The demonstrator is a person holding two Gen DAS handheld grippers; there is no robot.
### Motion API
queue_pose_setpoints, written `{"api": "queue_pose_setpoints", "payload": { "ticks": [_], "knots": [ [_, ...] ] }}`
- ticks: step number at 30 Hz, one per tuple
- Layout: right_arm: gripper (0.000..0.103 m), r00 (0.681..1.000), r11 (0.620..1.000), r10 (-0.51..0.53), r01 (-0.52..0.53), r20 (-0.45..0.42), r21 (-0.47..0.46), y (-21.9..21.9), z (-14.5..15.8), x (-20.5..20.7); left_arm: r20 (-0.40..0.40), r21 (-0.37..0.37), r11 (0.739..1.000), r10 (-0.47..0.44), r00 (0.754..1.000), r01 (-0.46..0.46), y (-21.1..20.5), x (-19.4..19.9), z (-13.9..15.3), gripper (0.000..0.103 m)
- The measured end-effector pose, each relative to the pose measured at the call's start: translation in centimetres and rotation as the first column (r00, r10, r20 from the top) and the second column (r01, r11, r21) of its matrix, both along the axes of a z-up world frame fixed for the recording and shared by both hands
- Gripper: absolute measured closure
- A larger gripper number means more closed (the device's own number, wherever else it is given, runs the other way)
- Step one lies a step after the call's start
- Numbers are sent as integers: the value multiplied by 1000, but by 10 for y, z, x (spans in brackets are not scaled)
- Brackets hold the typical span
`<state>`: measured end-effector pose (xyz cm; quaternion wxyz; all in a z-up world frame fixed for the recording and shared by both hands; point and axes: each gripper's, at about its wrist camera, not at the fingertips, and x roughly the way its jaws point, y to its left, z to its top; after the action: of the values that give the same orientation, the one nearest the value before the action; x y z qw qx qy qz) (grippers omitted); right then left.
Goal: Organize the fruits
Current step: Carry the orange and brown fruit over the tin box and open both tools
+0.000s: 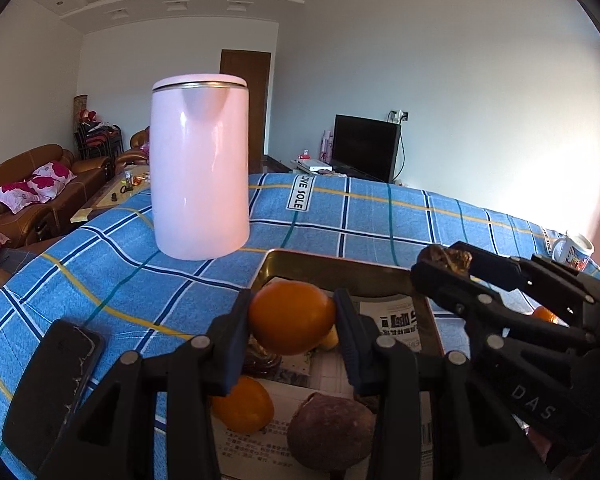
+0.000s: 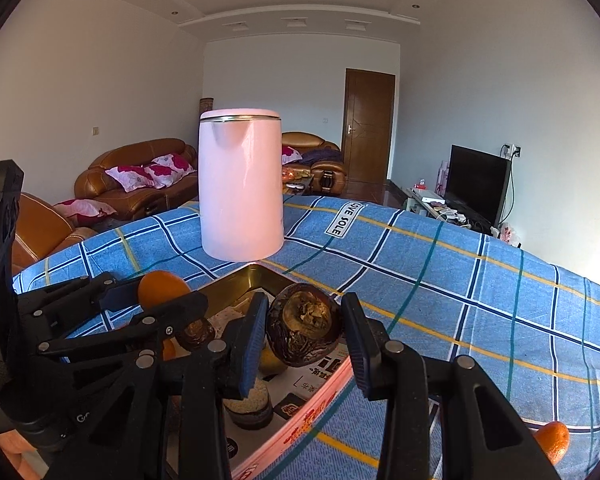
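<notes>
My left gripper (image 1: 292,320) is shut on an orange (image 1: 291,317) and holds it above a gold-walled box (image 1: 320,266) lined with printed paper. Below it in the box lie another orange (image 1: 246,404) and a dark purple-brown fruit (image 1: 330,432). My right gripper (image 2: 305,330) is shut on a dark, shrivelled brown fruit (image 2: 305,330) and holds it over the same box (image 2: 236,284). The right gripper also shows in the left wrist view (image 1: 446,262), the left one in the right wrist view (image 2: 162,294). One orange (image 2: 552,442) lies loose on the cloth at the right.
A tall pink kettle (image 1: 199,168) stands on the blue checked tablecloth (image 1: 380,216) just behind the box. A black phone (image 1: 48,388) lies at the left. A mug (image 1: 572,250) stands at the far right edge. Sofas and a TV lie beyond the table.
</notes>
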<state>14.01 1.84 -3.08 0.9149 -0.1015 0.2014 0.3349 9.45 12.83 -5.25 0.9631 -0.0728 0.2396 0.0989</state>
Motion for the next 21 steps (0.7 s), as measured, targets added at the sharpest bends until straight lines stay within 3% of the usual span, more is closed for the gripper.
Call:
{"api": "queue_pose_setpoints", "payload": {
  "ticks": [12,16,18,21],
  "knots": [
    [62,980,997,29,-43,-195,-71,22,-30,25,-38,-12,1000,24,999,-24,13,4,-3,61],
    [58,979,997,26,-40,-201,-67,19,-30,23,-30,-1,1000,30,999,-30,11,1,-1,58],
    [51,980,998,27,-37,-196,-47,11,-25,20,-28,-3,1000,26,999,-26,9,-1,0,47],
    [49,982,999,24,-28,-189,-20,-6,-17,14,-4,1,1000,27,1000,-27,1,-6,6,28]
  ]
}}
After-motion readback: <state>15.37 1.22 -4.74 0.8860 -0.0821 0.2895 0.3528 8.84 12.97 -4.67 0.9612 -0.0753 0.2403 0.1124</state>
